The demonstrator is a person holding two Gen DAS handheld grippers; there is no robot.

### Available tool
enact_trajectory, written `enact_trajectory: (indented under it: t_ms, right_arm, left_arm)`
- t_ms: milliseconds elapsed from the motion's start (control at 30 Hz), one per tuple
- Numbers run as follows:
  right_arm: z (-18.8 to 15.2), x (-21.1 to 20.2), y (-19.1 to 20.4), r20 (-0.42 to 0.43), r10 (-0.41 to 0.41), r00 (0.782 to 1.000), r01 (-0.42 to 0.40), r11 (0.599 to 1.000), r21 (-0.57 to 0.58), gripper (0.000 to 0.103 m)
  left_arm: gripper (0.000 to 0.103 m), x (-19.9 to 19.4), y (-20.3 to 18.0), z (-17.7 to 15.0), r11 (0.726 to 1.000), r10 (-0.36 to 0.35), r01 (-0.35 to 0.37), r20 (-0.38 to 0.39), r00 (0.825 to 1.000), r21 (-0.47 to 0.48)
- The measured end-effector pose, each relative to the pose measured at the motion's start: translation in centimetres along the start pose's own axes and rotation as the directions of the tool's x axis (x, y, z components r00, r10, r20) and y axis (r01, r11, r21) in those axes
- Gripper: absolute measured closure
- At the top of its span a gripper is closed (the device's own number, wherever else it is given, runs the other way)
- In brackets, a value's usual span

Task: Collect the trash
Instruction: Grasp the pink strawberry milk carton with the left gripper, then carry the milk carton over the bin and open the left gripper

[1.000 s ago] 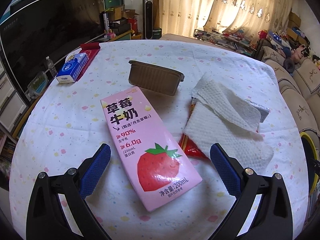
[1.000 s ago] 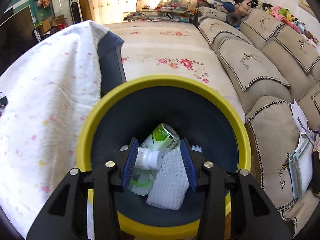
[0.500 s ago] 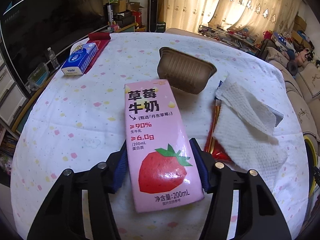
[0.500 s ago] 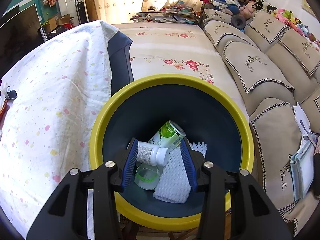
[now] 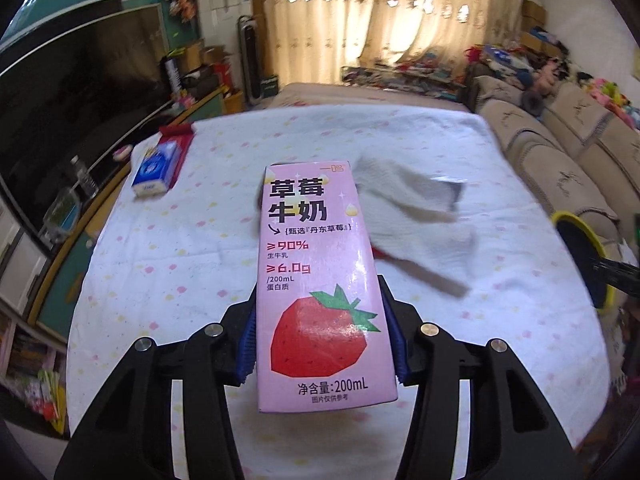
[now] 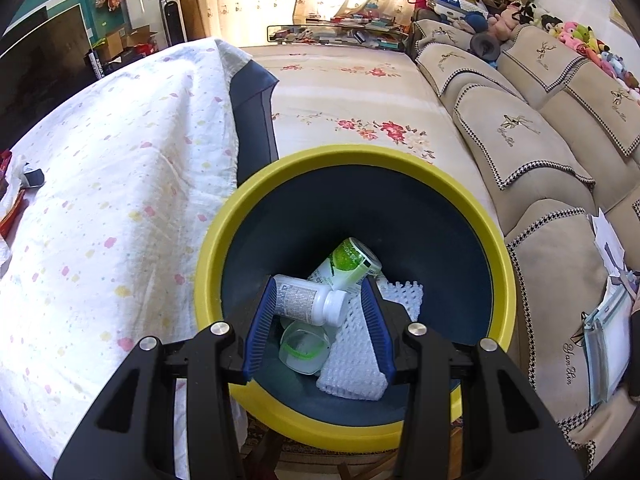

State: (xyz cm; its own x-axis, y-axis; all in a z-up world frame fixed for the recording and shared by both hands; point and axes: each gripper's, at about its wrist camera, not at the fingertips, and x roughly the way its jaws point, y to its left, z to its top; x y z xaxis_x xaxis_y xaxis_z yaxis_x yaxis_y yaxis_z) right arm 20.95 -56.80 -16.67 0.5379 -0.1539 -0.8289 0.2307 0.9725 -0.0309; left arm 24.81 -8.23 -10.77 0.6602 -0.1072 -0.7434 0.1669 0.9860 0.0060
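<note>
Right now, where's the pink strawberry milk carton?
In the left wrist view, the milk carton is clamped in the left gripper, above the dotted tablecloth, left of the crumpled paper towel.

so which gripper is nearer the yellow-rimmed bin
Right. The right gripper hangs directly over the bin; the left gripper, holding the milk carton, is over the table.

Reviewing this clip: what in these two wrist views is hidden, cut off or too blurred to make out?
- Left wrist view: the pink strawberry milk carton in the left gripper hides the table behind it.
- Left wrist view: the white paper towel is motion-blurred; what lies under it is unclear.
- Left wrist view: the yellow-rimmed dark bin is cut off at the right.
- Right wrist view: the right gripper covers part of the bin's contents; whether it holds anything is unclear.
</note>
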Motion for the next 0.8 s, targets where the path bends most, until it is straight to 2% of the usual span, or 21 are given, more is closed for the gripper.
enact_trajectory:
  t_ms: [100, 167, 267, 367, 533, 633, 700, 800]
  right_arm:
    - [-0.2, -1.0, -0.3, 0.023, 0.008, 1.0, -0.008, 1.0, 0.004, 0.061]
    - [-0.4, -2.0, -1.0, 0.044, 0.007, 0.999, -0.008, 1.0, 0.02, 0.061]
    - [-0.9, -3.5, -2.5, 0.069, -0.005, 0.998, 0.002, 0.999, 0.046, 0.061]
    - [-1.5, -5.1, -4.5, 0.091, -0.031, 0.995, 0.024, 0.997, 0.074, 0.061]
    - [-2.8, -6.9, -8.1, 0.108, -0.074, 0.991, 0.059, 0.989, 0.133, 0.061]
    - [-3.4, -7.2, -9.7, 0.104, -0.091, 0.99, 0.074, 0.984, 0.16, 0.061]
    - [-3.8, -7.2, -10.5, 0.099, -0.099, 0.99, 0.081, 0.981, 0.176, 0.061]
    - [-4.4, -7.0, -11.3, 0.09, -0.107, 0.99, 0.087, 0.977, 0.196, 0.06]
  left_arm:
    - [0.052, -2.0, -3.5, 0.9, 0.995, -0.082, 0.08, 0.032, 0.996, 0.065]
    - [0.052, -2.6, -6.4, 1.6, 0.981, -0.167, 0.162, 0.036, 0.985, 0.11]
    - [0.052, -2.5, -11.7, 2.7, 0.945, -0.272, 0.262, 0.024, 0.962, 0.195]
    - [0.052, -1.7, -17.6, 3.4, 0.893, -0.363, 0.353, -0.016, 0.932, 0.279]
    - [0.052, 0.5, -27.1, 4.1, 0.809, -0.446, 0.454, -0.115, 0.888, 0.373]
    - [0.052, 2.0, -31.9, 4.4, 0.775, -0.468, 0.49, -0.16, 0.869, 0.399]
    - [0.051, 3.4, -34.2, 4.8, 0.765, -0.466, 0.497, -0.18, 0.866, 0.41]
    - [0.051, 6.0, -37.6, 5.1, 0.748, -0.477, 0.526, -0.224, 0.85, 0.404]
